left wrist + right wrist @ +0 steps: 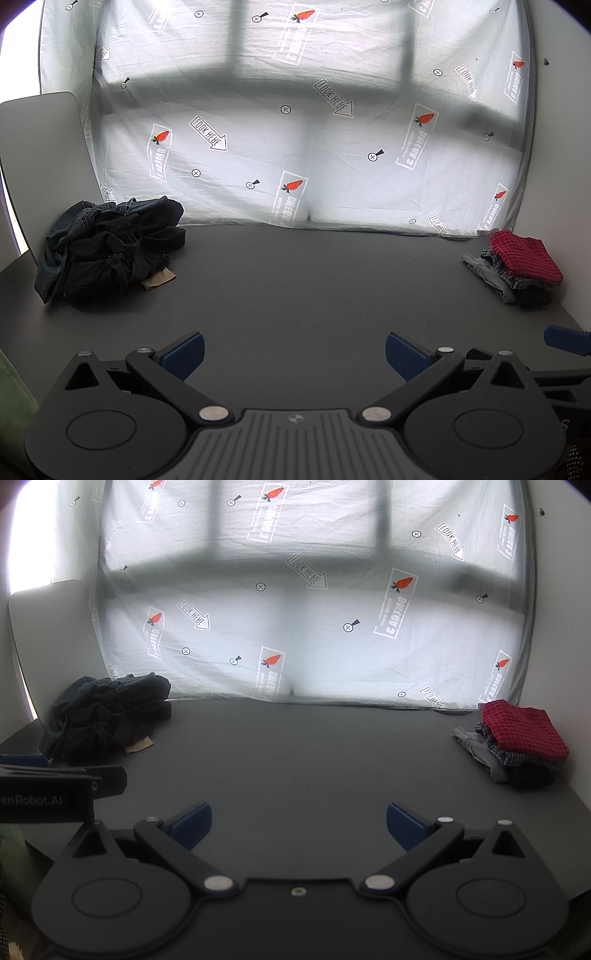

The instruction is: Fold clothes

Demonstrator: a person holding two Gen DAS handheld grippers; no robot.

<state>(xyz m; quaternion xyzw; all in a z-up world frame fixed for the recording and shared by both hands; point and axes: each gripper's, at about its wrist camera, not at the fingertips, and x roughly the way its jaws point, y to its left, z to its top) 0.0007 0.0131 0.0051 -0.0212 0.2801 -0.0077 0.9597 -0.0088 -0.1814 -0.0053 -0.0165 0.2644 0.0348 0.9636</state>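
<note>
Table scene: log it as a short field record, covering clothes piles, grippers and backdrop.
surface: dark table
unfolded pile: dark crumpled clothes, far left
folded stack: red checked cloth on top, far right
left gripper: open, holding nothing
right gripper: open, holding nothing
table middle: bare
backdrop: printed sheet hanging behind the table

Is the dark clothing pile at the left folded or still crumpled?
Crumpled: the dark clothing pile is a rumpled, uneven heap on the grey table, with no flat edges.
</note>
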